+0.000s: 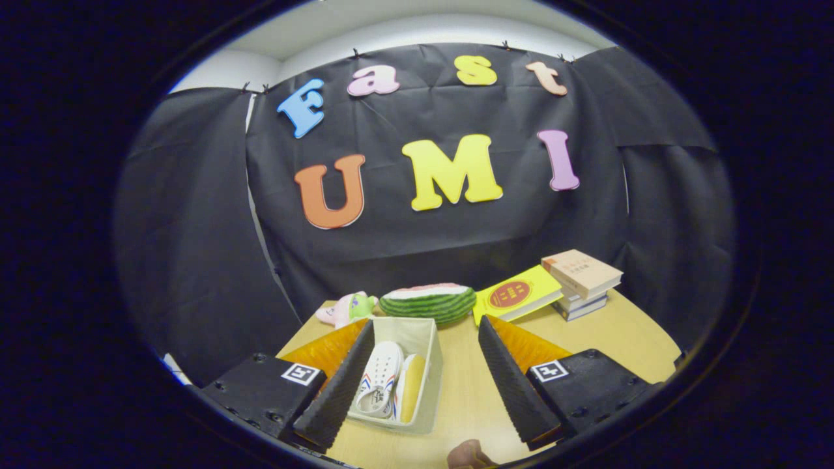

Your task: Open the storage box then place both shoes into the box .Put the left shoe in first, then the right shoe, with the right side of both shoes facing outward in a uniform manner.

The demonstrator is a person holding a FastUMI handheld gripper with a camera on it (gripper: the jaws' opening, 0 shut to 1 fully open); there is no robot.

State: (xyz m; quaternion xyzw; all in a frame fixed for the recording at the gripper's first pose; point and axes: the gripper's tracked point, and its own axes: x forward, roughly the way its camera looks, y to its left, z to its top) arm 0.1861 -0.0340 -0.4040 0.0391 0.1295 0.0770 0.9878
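On the counter (586, 339) sits a pale storage box (417, 371), open on top. Two white shoes (384, 381) lie side by side inside it. The tongs (417, 384) are spread wide and hold nothing, with the box between their fingers, nearer the left one.

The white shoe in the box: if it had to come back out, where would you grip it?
Probably from above, across its laced middle. The white shoe lies on its side in the open storage box beside the second shoe, so the walls block the sides. The gripper hangs open above, holding nothing.
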